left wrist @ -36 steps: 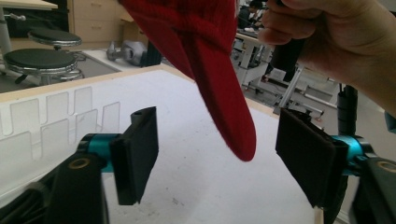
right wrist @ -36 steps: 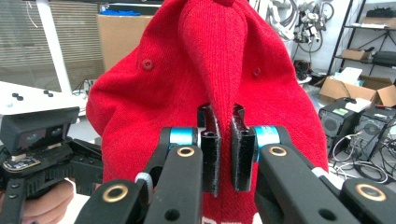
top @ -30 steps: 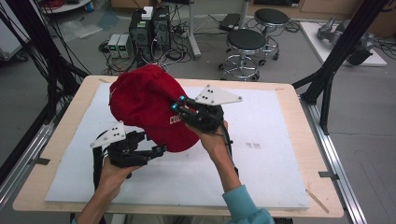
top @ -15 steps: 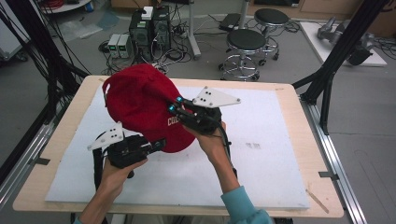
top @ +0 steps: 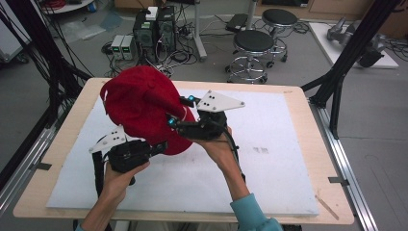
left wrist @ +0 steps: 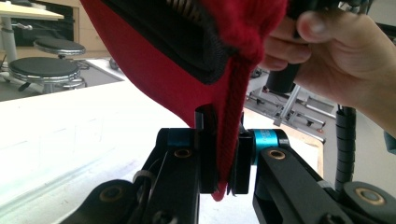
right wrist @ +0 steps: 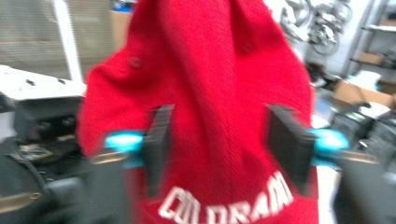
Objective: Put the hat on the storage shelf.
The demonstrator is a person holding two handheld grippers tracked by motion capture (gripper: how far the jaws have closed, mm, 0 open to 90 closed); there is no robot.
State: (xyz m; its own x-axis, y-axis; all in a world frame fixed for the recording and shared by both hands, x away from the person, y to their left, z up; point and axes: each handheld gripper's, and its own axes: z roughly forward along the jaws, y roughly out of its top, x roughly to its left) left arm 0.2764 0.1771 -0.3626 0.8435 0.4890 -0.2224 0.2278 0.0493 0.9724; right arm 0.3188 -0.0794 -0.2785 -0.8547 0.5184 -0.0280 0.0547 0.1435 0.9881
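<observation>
Here the left gripper [left wrist: 223,175] is clamped on the cap [top: 144,103] edge, holding it up off the surface [top: 279,159]; right gripper [right wrist: 229,149], jaws apart, straddles the crown, prob. to steady it.

A fixed camera looks forward and down across the table [top: 288,192] from the person's side. Each gripper camera sights along its own jaws at very close range. All three views share the red cap [top: 139,103] [left wrist: 187,56] [right wrist: 219,93].
</observation>
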